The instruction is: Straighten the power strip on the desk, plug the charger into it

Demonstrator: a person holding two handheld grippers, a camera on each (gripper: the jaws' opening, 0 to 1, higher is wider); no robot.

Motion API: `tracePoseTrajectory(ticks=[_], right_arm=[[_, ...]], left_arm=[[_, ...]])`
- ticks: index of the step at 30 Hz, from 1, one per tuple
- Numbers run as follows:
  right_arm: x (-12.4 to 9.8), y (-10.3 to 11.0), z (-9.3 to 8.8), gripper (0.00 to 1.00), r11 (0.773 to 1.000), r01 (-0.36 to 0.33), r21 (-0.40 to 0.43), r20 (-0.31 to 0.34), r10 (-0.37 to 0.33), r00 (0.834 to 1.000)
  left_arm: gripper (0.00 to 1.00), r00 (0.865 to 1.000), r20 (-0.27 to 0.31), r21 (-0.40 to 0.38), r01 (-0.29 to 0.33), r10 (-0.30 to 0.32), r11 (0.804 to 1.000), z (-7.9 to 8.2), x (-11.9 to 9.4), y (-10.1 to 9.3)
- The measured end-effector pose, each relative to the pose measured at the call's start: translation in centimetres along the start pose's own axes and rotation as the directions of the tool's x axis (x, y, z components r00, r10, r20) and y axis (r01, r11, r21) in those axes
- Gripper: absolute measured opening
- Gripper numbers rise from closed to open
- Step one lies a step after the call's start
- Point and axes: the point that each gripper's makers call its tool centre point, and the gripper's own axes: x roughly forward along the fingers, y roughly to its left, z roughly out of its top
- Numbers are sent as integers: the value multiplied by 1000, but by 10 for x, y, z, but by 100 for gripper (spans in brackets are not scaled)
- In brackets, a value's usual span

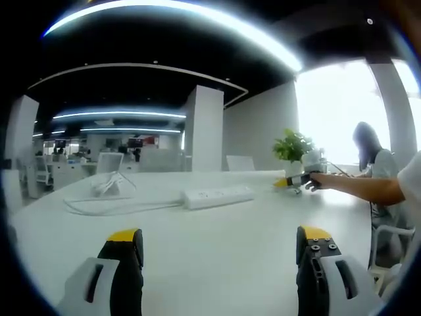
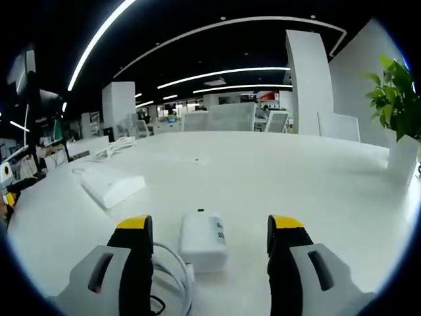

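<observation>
The white power strip (image 1: 217, 195) lies on the white desk (image 1: 217, 263), and its cable (image 1: 112, 207) trails off to the left. My left gripper (image 1: 220, 238) is open, well short of the strip, with nothing between its jaws. My right gripper (image 1: 285, 183) comes in from the right on a person's arm (image 1: 358, 187). In the right gripper view, the white charger (image 2: 202, 240) lies on the desk between the open jaws of my right gripper (image 2: 210, 227). Its white cord (image 2: 174, 271) is coiled by the left jaw. The power strip (image 2: 112, 184) lies further off to the left.
A potted plant (image 1: 293, 148) in a white pot (image 2: 402, 158) stands near the desk's far right. A person (image 1: 371, 158) sits beyond the desk by a bright window. A white stand and cables (image 1: 108, 184) lie at the far left. Office desks and pillars fill the background.
</observation>
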Motion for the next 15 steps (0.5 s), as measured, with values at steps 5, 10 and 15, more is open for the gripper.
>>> tracePoseTrajectory(ticks=[5, 10, 15], right_arm=[[0, 1, -1, 67, 1000, 0, 6, -5, 0, 1000], [0, 2, -4, 63, 1000, -4, 20, -22, 5, 1000], [1, 3, -5, 60, 1000, -2, 15, -40, 3, 999]], left_arm=[[99, 1000, -2, 3, 5, -5, 1000, 0, 1, -2], [99, 1000, 0, 4, 6, -6, 1000, 1, 0, -3], [99, 1000, -6, 3, 3, -2, 1000, 1, 0, -1]])
